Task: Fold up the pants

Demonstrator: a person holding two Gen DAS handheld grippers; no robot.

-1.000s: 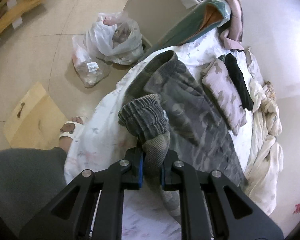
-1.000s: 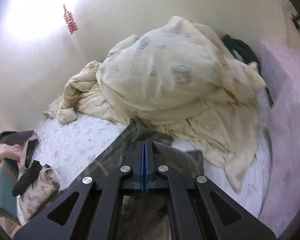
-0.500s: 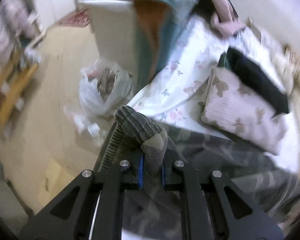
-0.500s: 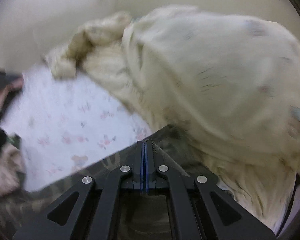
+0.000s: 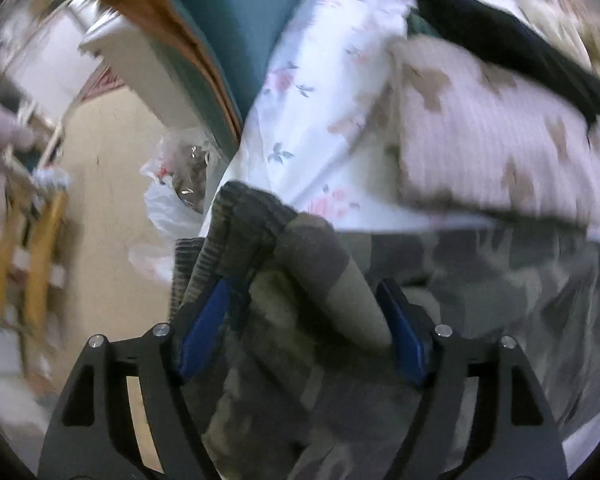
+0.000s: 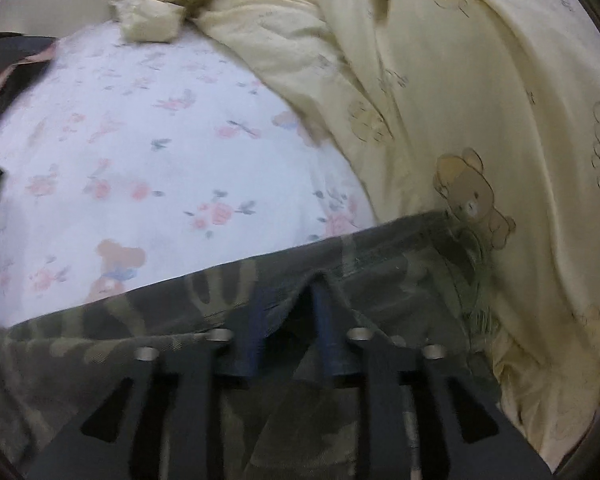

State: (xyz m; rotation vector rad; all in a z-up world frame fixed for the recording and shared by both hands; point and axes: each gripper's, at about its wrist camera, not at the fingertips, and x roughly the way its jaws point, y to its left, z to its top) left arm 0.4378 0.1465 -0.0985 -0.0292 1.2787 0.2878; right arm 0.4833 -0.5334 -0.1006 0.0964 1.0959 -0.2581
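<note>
The camouflage pants (image 5: 480, 272) lie across the floral bed sheet (image 5: 320, 112). In the left wrist view my left gripper (image 5: 300, 308) has its jaws spread wide, and the ribbed cuff (image 5: 244, 216) and a fold of the pants rest loosely between the blue pads (image 5: 204, 324). In the right wrist view the pants' edge (image 6: 204, 300) runs across the sheet (image 6: 140, 168). My right gripper (image 6: 286, 320) has its jaws parted, low on the pants fabric, with cloth between the pads.
A cream bear-print quilt (image 6: 480, 120) is heaped to the right of the pants. A folded pink bear-print cloth (image 5: 500, 144) with a black garment (image 5: 520, 52) on it lies beyond the pants. A plastic bag (image 5: 172, 196) and the floor are to the left, off the bed's edge.
Both grippers have come down toward the bed and opened. The left has let go of the cuff; the right has released the pants' edge.
</note>
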